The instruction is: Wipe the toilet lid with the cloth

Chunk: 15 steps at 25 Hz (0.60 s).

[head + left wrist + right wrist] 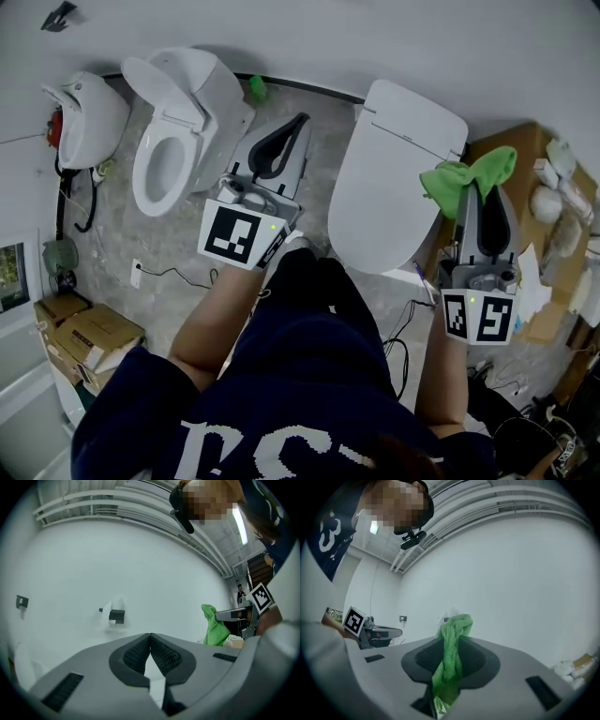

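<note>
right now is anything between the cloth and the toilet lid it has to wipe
Nothing visible is. The green cloth, clamped in the right gripper, hangs at the right edge of the closed toilet lid, whose top is bare. The left gripper, shut and empty, is off to the lid's left.

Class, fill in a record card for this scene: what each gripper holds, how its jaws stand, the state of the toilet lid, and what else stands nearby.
Right gripper: jaws shut on the green cloth
Left gripper: jaws together, nothing between them
Toilet lid: white, closed, in front of the person
Cloth and lid: cloth shows at the lid's right edge; contact cannot be told
Second toilet: to the left, its lid up
</note>
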Tool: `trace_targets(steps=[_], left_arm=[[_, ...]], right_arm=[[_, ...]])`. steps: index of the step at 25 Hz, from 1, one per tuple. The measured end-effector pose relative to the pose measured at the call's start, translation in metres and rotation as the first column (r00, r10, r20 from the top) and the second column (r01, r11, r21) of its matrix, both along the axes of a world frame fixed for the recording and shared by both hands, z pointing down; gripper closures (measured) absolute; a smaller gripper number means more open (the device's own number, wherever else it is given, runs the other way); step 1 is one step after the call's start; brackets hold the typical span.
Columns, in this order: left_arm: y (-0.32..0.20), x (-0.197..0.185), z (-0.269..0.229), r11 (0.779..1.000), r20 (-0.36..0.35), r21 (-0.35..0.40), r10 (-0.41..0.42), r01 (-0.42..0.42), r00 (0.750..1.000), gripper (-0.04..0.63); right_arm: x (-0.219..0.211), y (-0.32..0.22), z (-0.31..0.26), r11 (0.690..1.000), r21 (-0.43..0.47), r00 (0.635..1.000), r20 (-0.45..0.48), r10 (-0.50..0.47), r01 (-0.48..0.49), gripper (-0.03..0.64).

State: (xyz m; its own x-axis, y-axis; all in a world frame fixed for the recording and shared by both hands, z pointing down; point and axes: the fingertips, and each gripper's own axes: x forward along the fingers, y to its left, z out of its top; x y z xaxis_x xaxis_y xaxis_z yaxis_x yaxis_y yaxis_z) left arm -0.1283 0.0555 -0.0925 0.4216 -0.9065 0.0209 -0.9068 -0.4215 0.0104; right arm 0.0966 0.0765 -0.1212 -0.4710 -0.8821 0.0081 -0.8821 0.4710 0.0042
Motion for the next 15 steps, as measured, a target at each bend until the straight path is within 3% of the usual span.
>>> trace_targets(steps=[11, 15], left_arm=[[-0.118, 0.007, 0.079, 1.000, -0.070, -0.019, -0.015, 0.014, 0.997, 0.575], [-0.161, 0.003, 0.128, 0.998, -0.070, -0.059, -0.007, 0.003, 0.998, 0.575]], right_arm=[[-0.014, -0.110, 0.113, 0.990, -0.139, 1.000, 0.018, -0.016, 0.018, 0.509], [-0.035, -0.147, 0.177, 0.957, -0.278, 0.997, 0.033, -0.076, 0.082, 0.508]])
